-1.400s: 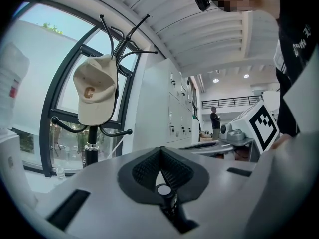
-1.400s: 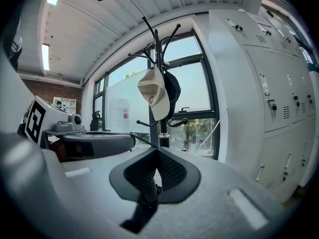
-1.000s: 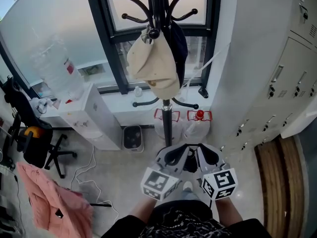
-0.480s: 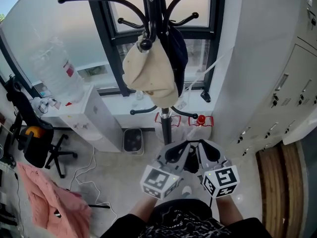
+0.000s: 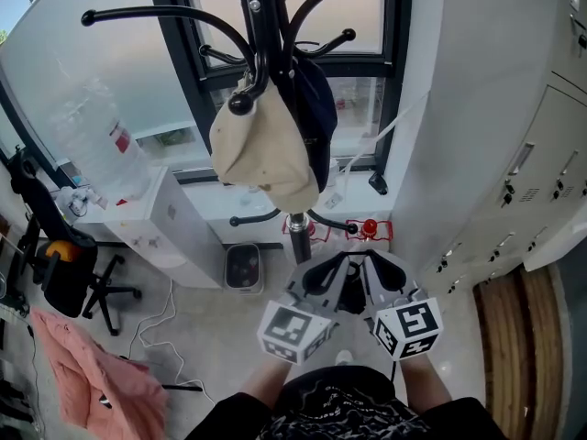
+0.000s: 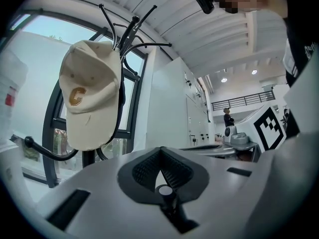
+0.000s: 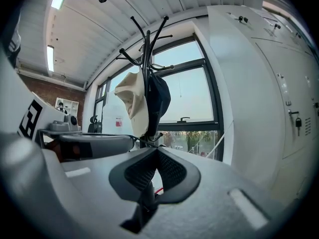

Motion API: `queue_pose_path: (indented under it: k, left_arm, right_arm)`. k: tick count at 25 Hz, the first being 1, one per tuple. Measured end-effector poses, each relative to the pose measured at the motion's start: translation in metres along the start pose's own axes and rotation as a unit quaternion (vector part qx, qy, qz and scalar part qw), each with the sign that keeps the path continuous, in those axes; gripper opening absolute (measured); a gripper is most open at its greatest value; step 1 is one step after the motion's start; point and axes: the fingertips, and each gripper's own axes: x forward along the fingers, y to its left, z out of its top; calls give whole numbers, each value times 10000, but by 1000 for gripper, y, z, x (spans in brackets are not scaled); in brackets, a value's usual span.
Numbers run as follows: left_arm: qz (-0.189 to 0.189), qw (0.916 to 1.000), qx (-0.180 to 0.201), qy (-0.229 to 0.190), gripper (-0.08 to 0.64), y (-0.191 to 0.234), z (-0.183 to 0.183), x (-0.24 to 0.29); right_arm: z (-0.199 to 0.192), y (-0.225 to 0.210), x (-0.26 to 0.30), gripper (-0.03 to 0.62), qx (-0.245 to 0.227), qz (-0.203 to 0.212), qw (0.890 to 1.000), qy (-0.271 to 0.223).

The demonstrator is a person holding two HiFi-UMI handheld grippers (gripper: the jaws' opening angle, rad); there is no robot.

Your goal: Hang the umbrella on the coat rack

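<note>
The black coat rack [image 5: 295, 232] stands just ahead of me by the window, its curved hooks [image 5: 165, 12] spreading overhead. A beige cap [image 5: 257, 149] and a dark cap [image 5: 312, 99] hang on it. My left gripper [image 5: 326, 278] and right gripper [image 5: 383, 273] are held side by side, level, close to the pole. In the left gripper view the pads [image 6: 149, 168] meet at the tip, with the beige cap [image 6: 92, 93] ahead. The right gripper [image 7: 157, 156] is shut too, facing the rack [image 7: 147, 39]. No umbrella is clearly in view; a dark shape [image 5: 353, 299] sits between the grippers.
A water dispenser with a big bottle [image 5: 101, 145] stands at the left, grey lockers [image 5: 532, 181] at the right. A small bin [image 5: 243, 266] and red-capped bottles [image 5: 369, 227] sit by the rack's foot. An office chair [image 5: 64, 273] and a pink garment [image 5: 92, 392] lie at the far left.
Both grippers have moved together toward the rack and a little up. The pole and the hanging caps now sit closer and lower in the head view.
</note>
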Motion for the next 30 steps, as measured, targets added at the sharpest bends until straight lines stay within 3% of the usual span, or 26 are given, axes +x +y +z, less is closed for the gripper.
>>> queue_pose_path:
  k: [17, 30]
  left_arm:
    - [461, 9989, 93, 38, 9, 23, 0, 29]
    - [812, 9966, -51, 121, 9, 36, -11, 40]
  right_arm:
    - [2, -22, 34, 3, -2, 278, 9996, -11]
    - [-4, -33, 53, 5, -16, 475, 9988, 103]
